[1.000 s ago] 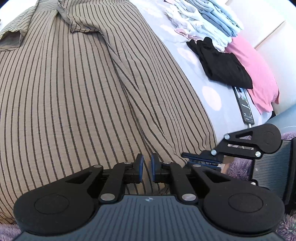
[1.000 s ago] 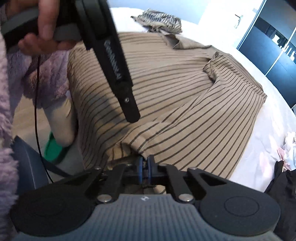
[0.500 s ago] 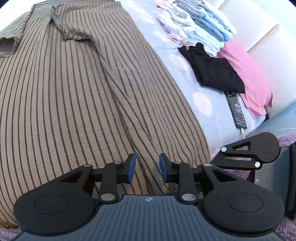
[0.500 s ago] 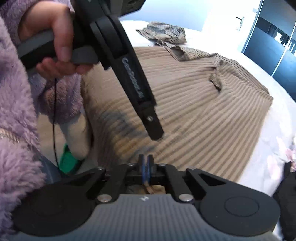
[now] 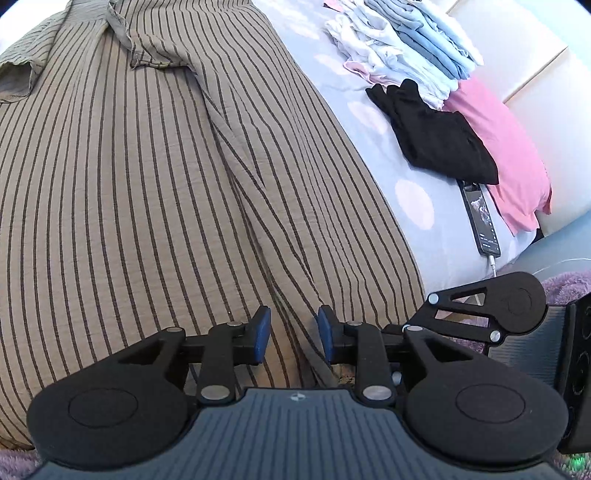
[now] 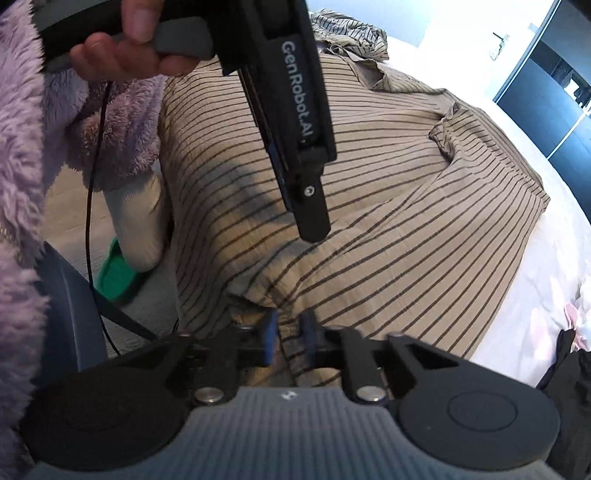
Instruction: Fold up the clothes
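A tan shirt with dark stripes (image 5: 129,184) lies spread flat on the bed, collar at the far end. My left gripper (image 5: 293,332) is open at the shirt's near hem, its blue pads on either side of a lengthwise crease, holding nothing. In the right wrist view the same shirt (image 6: 406,221) fills the middle. My right gripper (image 6: 288,334) is open at the near hem, a ridge of cloth loose between its parted pads. The left gripper (image 6: 312,221) hangs just above the shirt there, tip pointing down.
On the dotted sheet (image 5: 406,206) right of the shirt lie a folded light-blue and white stack (image 5: 406,48), a black garment (image 5: 436,144), a pink one (image 5: 506,147) and a phone (image 5: 484,221). A hand (image 6: 122,55) in a purple fluffy sleeve (image 6: 22,147) holds the left gripper. A crumpled striped garment (image 6: 351,29) lies beyond the collar.
The left gripper opened and let go of the hem. The right gripper's pads, shut on the hem before, have parted. The shirt now lies flatter.
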`<state>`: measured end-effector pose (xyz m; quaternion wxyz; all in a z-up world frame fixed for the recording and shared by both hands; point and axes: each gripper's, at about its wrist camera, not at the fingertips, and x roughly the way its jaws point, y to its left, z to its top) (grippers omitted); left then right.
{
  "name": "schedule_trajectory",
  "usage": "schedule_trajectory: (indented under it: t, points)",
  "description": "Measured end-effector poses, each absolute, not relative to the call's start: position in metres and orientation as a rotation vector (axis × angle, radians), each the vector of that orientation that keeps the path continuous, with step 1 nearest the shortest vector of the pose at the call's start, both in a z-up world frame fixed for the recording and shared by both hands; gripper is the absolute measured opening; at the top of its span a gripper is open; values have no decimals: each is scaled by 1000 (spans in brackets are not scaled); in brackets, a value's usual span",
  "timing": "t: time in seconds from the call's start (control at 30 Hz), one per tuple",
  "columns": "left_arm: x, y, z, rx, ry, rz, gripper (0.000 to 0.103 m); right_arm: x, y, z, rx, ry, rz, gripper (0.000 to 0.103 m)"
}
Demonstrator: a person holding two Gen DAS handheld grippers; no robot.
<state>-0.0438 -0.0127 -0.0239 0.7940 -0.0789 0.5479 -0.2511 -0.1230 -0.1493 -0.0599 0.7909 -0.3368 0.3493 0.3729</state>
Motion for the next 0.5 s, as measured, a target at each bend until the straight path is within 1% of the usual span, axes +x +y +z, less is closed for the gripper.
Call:
schedule_trajectory:
  t: [0.03,0.2,0.37,0.5]
  points:
    - [-44,-13,-24,-171,1177,-541,25,-123,-151,-59,-718,749,801,2]
    - [-43,-12,-21,-210,1161,-560,26,-124,-154,-46,-624,728,837,2]
    - [-41,-16,-25,-214,1183,-555,37,-124,-155,-34,-540,709,882,2]
    - [-39,-18,-30,-215,1209,-542,38,-128,-153,-36,-552,732,899,2]
